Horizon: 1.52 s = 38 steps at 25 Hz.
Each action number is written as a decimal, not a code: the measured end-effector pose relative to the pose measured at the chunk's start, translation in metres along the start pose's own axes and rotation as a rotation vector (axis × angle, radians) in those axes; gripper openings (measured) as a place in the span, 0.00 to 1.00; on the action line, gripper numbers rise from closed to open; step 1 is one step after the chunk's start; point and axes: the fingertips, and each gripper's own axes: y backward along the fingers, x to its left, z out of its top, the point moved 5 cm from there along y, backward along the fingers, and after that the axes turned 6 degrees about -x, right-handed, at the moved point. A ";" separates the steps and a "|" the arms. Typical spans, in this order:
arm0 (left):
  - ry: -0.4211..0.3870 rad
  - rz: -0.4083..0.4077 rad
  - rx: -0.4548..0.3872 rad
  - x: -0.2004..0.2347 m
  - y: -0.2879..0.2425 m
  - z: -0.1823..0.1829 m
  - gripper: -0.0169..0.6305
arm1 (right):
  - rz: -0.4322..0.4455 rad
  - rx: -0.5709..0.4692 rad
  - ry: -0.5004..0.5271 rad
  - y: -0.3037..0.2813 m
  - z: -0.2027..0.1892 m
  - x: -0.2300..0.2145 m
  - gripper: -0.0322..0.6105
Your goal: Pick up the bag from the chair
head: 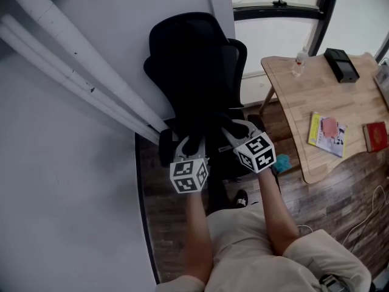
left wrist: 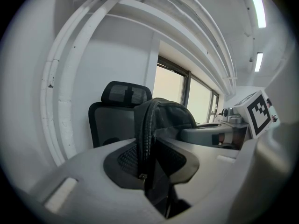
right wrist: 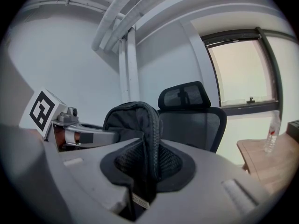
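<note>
A black bag (left wrist: 161, 120) with a zip along its edge hangs between my two grippers, in front of the black mesh office chair (head: 191, 53). My left gripper (left wrist: 150, 171) is shut on one edge of the bag. My right gripper (right wrist: 144, 178) is shut on another edge of the bag (right wrist: 135, 122). In the head view both grippers, left (head: 182, 145) and right (head: 234, 131), sit side by side just before the chair's seat. There the dark bag (head: 206, 135) blends into the chair. Each gripper view shows the other gripper beside the bag and the chair's headrest (right wrist: 184, 96) behind it.
The chair stands against a grey wall with white pipes (head: 73, 72). To the right is a wooden table (head: 304, 108) with a water bottle (head: 298, 62), a black box (head: 341, 64), a booklet (head: 327, 134) and a red book (head: 375, 136). A cable (head: 364, 218) lies on the wood floor.
</note>
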 end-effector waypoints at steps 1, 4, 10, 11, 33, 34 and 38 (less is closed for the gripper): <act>0.002 0.002 0.000 -0.001 0.000 -0.001 0.16 | -0.004 0.002 -0.002 0.001 -0.001 0.000 0.18; 0.010 0.008 0.001 -0.003 0.002 -0.006 0.16 | -0.009 0.011 0.000 0.002 -0.004 0.000 0.18; 0.016 0.015 0.000 -0.003 0.005 -0.009 0.16 | -0.006 0.016 0.008 0.003 -0.007 0.003 0.18; 0.016 0.018 -0.002 -0.003 0.006 -0.009 0.16 | -0.005 0.015 0.010 0.004 -0.007 0.003 0.18; 0.019 0.006 -0.009 -0.010 0.005 -0.009 0.16 | -0.003 0.014 0.052 0.013 -0.005 0.002 0.18; 0.019 0.004 -0.008 -0.010 0.005 -0.009 0.16 | -0.002 0.015 0.054 0.012 -0.005 0.001 0.18; 0.033 -0.003 -0.001 -0.008 0.002 -0.007 0.17 | 0.001 0.015 0.062 0.011 -0.003 0.000 0.18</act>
